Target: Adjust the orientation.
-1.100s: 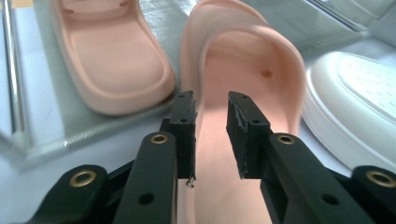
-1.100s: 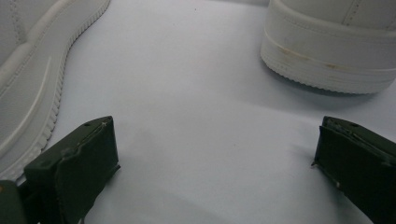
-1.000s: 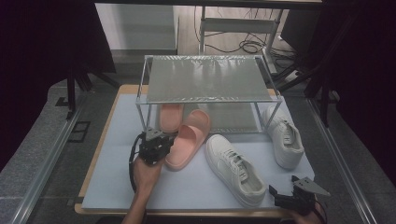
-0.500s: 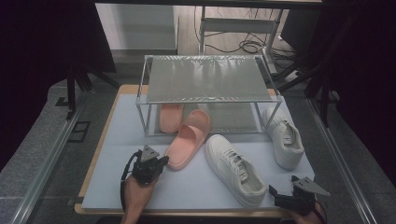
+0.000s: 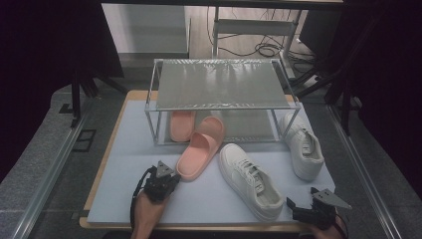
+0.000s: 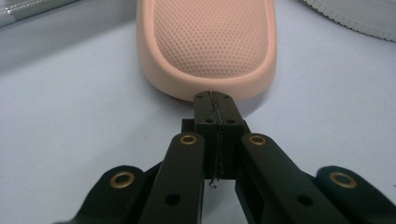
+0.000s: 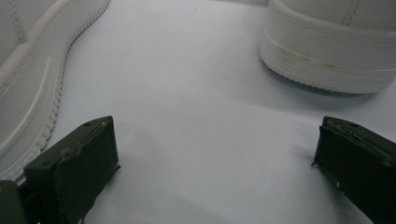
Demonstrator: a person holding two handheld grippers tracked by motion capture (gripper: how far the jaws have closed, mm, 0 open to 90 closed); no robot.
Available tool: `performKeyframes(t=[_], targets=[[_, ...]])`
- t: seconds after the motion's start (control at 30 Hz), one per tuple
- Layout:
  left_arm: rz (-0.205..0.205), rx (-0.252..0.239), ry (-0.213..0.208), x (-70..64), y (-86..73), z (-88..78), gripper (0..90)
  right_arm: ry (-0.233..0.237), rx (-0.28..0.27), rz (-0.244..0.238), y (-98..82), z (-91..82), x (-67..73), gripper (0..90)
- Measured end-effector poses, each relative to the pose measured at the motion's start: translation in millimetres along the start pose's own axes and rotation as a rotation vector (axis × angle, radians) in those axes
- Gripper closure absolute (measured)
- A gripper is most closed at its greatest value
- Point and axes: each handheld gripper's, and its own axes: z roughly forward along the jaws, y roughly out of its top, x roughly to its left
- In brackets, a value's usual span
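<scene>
Two tools differ: left tool [image 6: 215, 100], backed away from the pink slipper's [image 5: 199, 149] heel, has just closed, holding nothing; right tool [image 7: 215, 154] gapes wide, idle.

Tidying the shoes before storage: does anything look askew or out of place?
Yes. One pink slipper lies slanted, its toe under the rack and its heel sticking out, while its mate lies straight beneath. The two white sneakers lie apart at different angles.

Probably a lab: floor cables [image 5: 261, 49], rails [image 5: 45, 169]
</scene>
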Motion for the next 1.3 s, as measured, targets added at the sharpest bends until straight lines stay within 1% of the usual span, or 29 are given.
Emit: performKeyframes(t=[0.17, 0.33, 0.5, 0.63, 0.73, 0.83, 0.9, 0.93, 0.97, 1.0, 1.07, 1.17, 1.3], targets=[[0.01, -0.006, -0.018, -7.3, 5.0, 5.1, 89.6, 0.0, 0.0, 0.0, 0.0, 0.0, 0.0, 0.0], [0.031, -0.003, -0.043, -16.6, 11.4, 12.3, 89.5, 0.0, 0.0, 0.0, 0.0, 0.0, 0.0, 0.0], [0.039, -0.009, -0.067, -25.0, 17.2, 19.8, 89.5, 0.0, 0.0, 0.0, 0.0, 0.0, 0.0, 0.0], [0.067, -0.009, -0.091, -37.0, 21.3, 23.3, 89.0, 0.0, 0.0, 0.0, -0.1, 0.0, 0.0, 0.0], [0.085, -0.006, -0.098, -43.6, 23.1, 25.2, 88.8, 0.0, 0.0, 0.0, -0.1, 0.0, 0.0, 0.0], [0.089, 0.004, -0.085, -44.6, 24.2, 29.2, 88.8, 0.001, 0.0, -0.001, -0.1, 0.0, -0.1, 0.0], [0.082, 0.002, -0.093, -43.8, 25.7, 31.4, 89.3, 0.001, -0.001, 0.0, -0.1, 0.0, -0.1, 0.0], [0.08, -0.002, -0.091, -44.3, 26.6, 32.7, 89.3, 0.001, 0.0, -0.001, -0.1, 0.0, -0.1, 0.0], [0.09, -0.005, -0.087, -44.1, 28.1, 34.1, 89.4, 0.0, -0.001, 0.0, -0.1, 0.0, -0.1, 0.0], [0.085, -0.009, -0.089, -44.3, 29.6, 35.5, 89.4, 0.001, -0.001, 0.0, -0.1, 0.0, -0.1, 0.0], [0.089, -0.02, -0.088, -44.1, 34.2, 38.2, 89.4, 0.0, -0.001, 0.0, -0.1, 0.0, -0.1, 0.0], [0.086, -0.034, -0.088, -43.8, 40.6, 41.7, 89.4, 0.001, -0.001, 0.0, -0.1, 0.0, -0.1, 0.0], [0.078, -0.053, -0.078, -40.0, 50.6, 47.4, 89.4, 0.001, -0.001, 0.0, -0.1, 0.0, -0.1, 0.0]])
